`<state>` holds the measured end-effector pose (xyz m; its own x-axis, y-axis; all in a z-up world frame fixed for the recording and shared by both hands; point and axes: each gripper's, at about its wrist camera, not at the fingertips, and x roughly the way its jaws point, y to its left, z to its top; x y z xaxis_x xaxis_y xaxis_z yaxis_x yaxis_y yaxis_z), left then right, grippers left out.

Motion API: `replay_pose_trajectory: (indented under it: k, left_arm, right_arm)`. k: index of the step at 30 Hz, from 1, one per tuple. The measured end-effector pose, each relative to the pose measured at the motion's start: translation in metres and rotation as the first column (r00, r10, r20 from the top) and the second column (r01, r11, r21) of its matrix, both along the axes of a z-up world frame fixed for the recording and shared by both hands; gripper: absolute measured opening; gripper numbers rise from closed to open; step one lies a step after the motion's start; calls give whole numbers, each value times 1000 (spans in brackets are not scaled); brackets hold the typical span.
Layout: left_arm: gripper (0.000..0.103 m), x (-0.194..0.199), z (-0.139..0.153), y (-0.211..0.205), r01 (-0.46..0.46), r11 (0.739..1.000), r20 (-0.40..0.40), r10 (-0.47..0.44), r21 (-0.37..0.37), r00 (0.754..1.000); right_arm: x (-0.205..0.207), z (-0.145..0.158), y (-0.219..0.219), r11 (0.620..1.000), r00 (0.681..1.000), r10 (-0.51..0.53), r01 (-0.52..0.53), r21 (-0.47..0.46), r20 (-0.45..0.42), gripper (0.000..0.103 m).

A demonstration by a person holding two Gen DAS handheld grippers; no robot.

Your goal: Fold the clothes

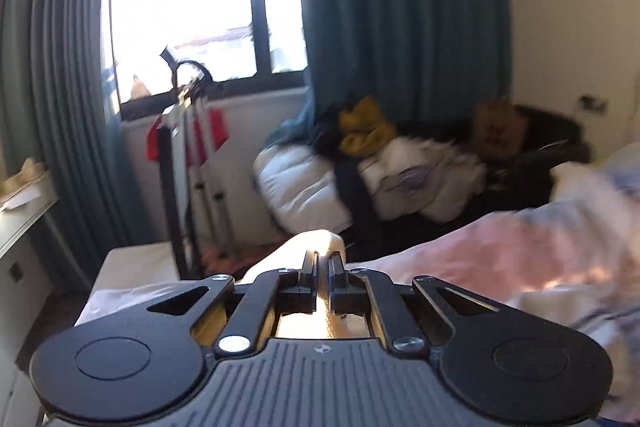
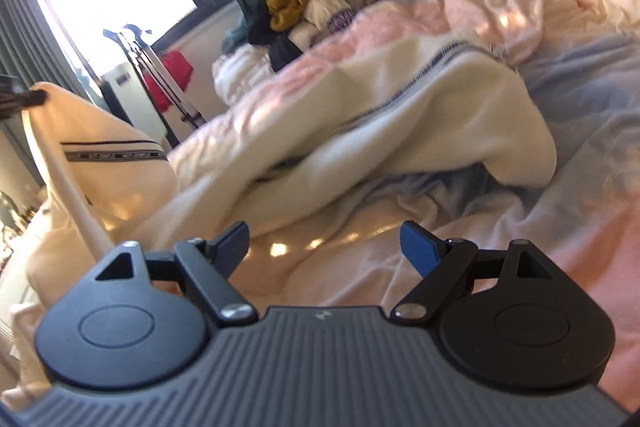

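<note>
A cream fleece garment [image 2: 420, 115] with a dark zipper and a striped band lies spread over the bed. My left gripper [image 1: 322, 261] is shut on a fold of this cream garment [image 1: 304, 247] and holds it raised; in the right wrist view it [image 2: 30, 99] shows at the far left, pinching a lifted corner. My right gripper [image 2: 324, 247] is open and empty, low over the cloth near the garment's lower part.
The bed has a pink and pale blue blanket [image 2: 580, 99]. A pile of clothes [image 1: 360, 167] with a yellow item lies by the teal curtain [image 1: 400, 7]. A rack [image 1: 192, 155] with red cloth stands under the window. A brown paper bag [image 1: 498, 127] stands behind.
</note>
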<state>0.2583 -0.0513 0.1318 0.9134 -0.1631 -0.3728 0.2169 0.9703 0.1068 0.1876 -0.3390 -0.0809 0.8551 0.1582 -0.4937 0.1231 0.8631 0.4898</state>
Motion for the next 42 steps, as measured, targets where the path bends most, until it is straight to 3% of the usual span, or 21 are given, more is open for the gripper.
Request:
replay_pose_trajectory:
  k: [2,5,8,12,14,17,21,25,29,35,42]
  left_arm:
    - [5,-54,11,-2,70,998,32,-70,-5,997]
    - [5,-135,3,-14,210,978,40,-210,-4,977]
    - [5,-211,-33,-33,300,953,15,-300,-29,954]
    - [5,-255,-98,-35,270,954,-32,-276,-128,961]
    - [5,-246,-129,-27,242,953,-58,-256,-181,965]
    - [5,-233,-153,-14,198,954,-97,-224,-225,970]
    - [5,-228,-169,4,155,955,-135,-194,-254,972]
    - [5,-224,-180,28,75,934,-207,-155,-348,966]
    - [5,-214,-186,38,50,923,-236,-150,-382,960]
    - [5,-193,-194,49,25,902,-282,-160,-431,946]
    - [5,-194,-201,59,28,881,-307,-194,-471,932]
  right_arm:
    - [-11,10,-5,1000,999,-9,8,19,43,84]
    - [-27,23,-18,996,995,-26,17,85,99,84]
    - [-38,26,-29,974,992,5,-33,226,123,86]
    - [-45,24,-27,927,985,107,-147,344,133,86]
    - [-47,26,-23,909,977,148,-195,369,151,86]
    - [-44,36,-16,901,967,200,-245,359,158,86]
    - [-25,54,1,921,956,266,-290,260,125,86]
    - [18,72,24,917,940,328,-341,206,97,86]
    - [88,82,43,932,941,339,-338,135,11,84]
    - [172,56,43,984,967,179,-178,23,-181,85]
    - [208,13,56,976,940,213,-217,15,-267,84]
